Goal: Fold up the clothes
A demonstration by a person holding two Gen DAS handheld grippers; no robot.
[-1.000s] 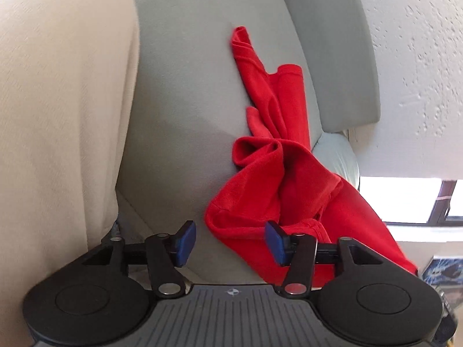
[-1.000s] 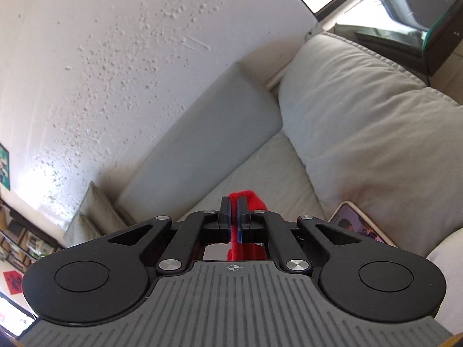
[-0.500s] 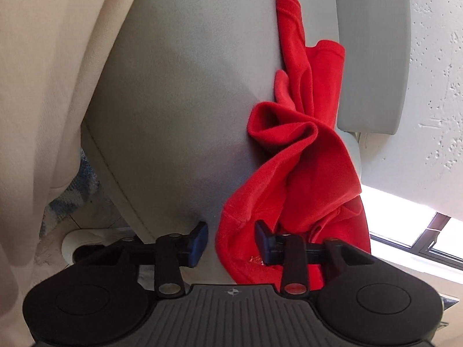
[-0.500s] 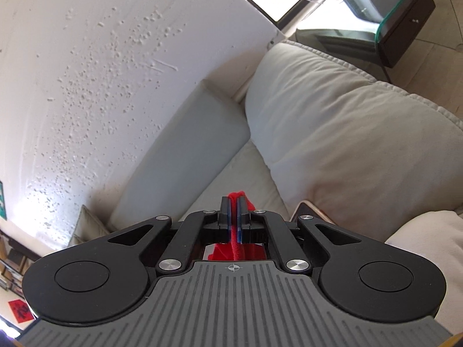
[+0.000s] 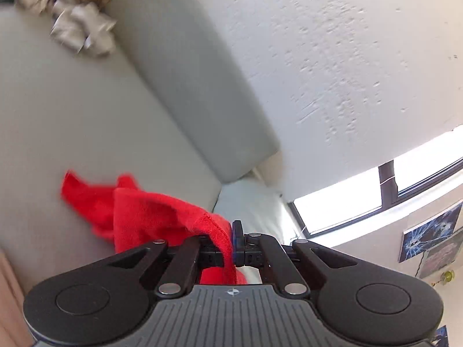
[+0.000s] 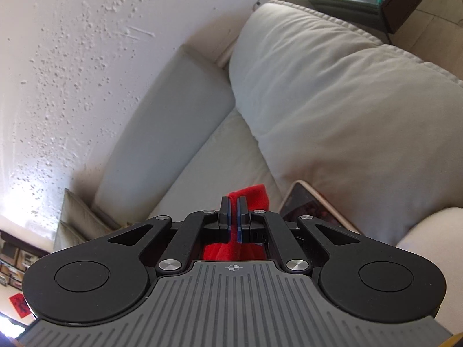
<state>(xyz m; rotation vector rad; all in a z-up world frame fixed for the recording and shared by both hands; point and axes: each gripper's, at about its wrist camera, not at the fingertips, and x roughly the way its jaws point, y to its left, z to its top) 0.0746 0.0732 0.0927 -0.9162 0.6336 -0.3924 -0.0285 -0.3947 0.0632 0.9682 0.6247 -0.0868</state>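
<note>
A red garment (image 5: 150, 217) lies partly on the grey sofa seat (image 5: 72, 121) and is lifted at one hemmed edge. My left gripper (image 5: 231, 240) is shut on that edge, with cloth draped over its left finger. In the right wrist view my right gripper (image 6: 233, 217) is shut on another part of the red garment (image 6: 251, 195), which pokes out past the fingertips and bunches below them. The stretch of cloth between the two grippers is hidden.
The grey sofa back cushion (image 5: 196, 92) meets a white textured wall (image 5: 332, 57). A large beige cushion (image 6: 347, 101) sits to the right, with a phone (image 6: 306, 205) lying beside it. A crumpled pale cloth (image 5: 84, 26) lies on the far seat. A window (image 5: 376, 190) is at right.
My left gripper was open beside the garment's edge; it has shut on that edge and swung up, the view turning toward the wall. My right gripper stays shut on the cloth and shifted slightly.
</note>
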